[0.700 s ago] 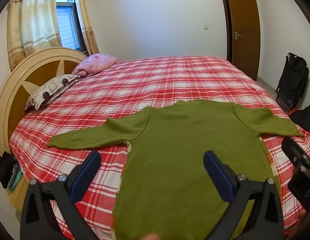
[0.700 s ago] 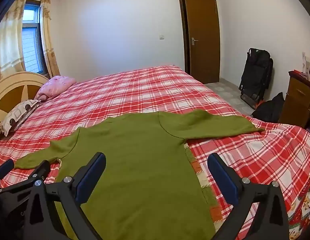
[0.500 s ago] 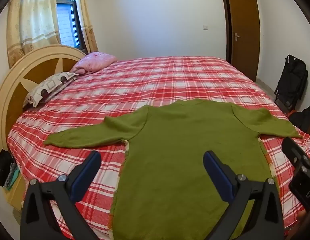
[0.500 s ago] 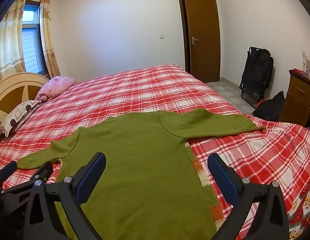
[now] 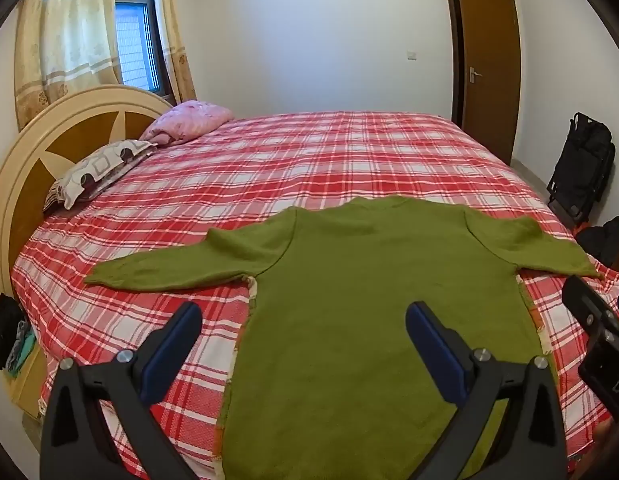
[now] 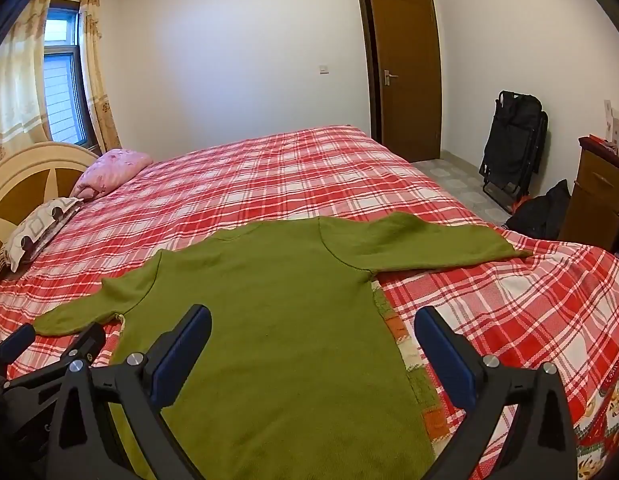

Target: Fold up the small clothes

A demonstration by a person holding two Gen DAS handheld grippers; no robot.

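Hidden and cut-off parts around the green sweater

We lose the hem of the green sweater [image 5: 349, 320] below the bottom edge in both views, behind the hand-held gripper frames. Right of the sweater, the other hand-held gripper [image 5: 601, 332] is cut by the frame edge, its lettering unreadable. Left of it, a dark pile [image 5: 5, 336] beside the bed [image 5: 309, 160] stays too small to identify.
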